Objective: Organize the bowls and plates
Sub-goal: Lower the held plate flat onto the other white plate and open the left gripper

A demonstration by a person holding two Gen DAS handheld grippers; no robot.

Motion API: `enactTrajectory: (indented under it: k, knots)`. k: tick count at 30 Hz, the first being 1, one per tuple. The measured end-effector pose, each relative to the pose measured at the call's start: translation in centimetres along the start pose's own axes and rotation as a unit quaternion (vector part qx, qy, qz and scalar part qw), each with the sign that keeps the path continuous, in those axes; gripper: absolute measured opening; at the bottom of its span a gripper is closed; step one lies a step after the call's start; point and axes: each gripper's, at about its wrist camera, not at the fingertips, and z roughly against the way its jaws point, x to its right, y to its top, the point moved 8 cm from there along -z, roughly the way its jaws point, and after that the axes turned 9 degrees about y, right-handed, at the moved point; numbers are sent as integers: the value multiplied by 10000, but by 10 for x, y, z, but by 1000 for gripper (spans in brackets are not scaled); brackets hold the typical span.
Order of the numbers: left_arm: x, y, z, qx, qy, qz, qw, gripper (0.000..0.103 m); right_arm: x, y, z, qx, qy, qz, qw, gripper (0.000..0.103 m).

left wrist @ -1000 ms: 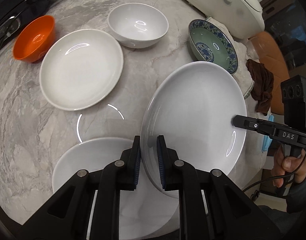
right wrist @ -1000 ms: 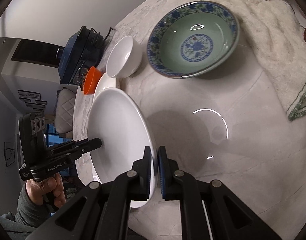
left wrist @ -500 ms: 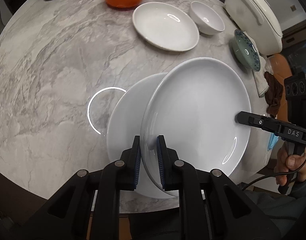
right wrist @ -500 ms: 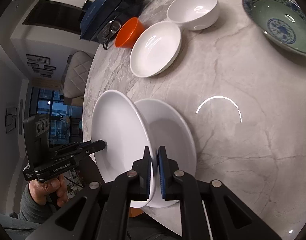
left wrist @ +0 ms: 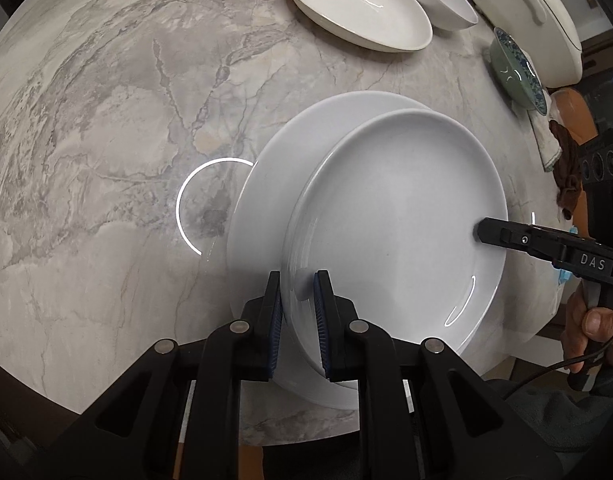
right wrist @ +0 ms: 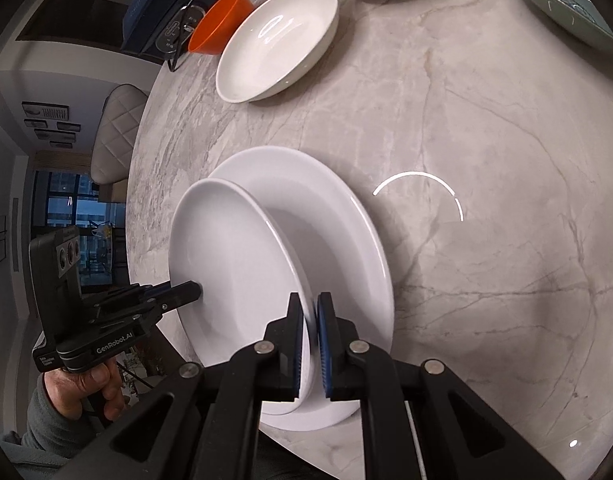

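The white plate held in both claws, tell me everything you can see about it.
The held plate is plain, glossy white, ceramic by its look, round with a shallow well and raised rim, unmarked. The left claw and right claw each pinch its rim on opposite sides. It hangs tilted over a second white plate lying on the marble table; whether they touch cannot be told.

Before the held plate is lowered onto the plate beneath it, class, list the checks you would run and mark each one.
1. Left gripper shut on the held plate's rim: ok.
2. Right gripper shut on the opposite rim: ok.
3. Held plate over the lower plate: ok.
4. Held plate level: not ok, tilted.
5. Plates centred: not ok, offset.
6. Plates touching: cannot tell.
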Motion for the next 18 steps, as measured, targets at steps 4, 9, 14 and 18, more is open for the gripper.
enactTrajectory:
  k: [4,9,14,18]
  knots:
    - [-3,6,-5,-14,-12,-42,10000,14,4,0,-4,-4,-45,-9,10000,10]
    - [-5,14,-11,-21,19,-146,9999,14,8,-4,-6,-24,-142,-16,9999,11]
    - [14,21,-16,33,109,-161,9998,14,7,-5,-2,2,-202,87,9998,10]
    - [13,23,-16,117,68,-96,9999,15,5,-7,-1,16,-344,275,9990,11]
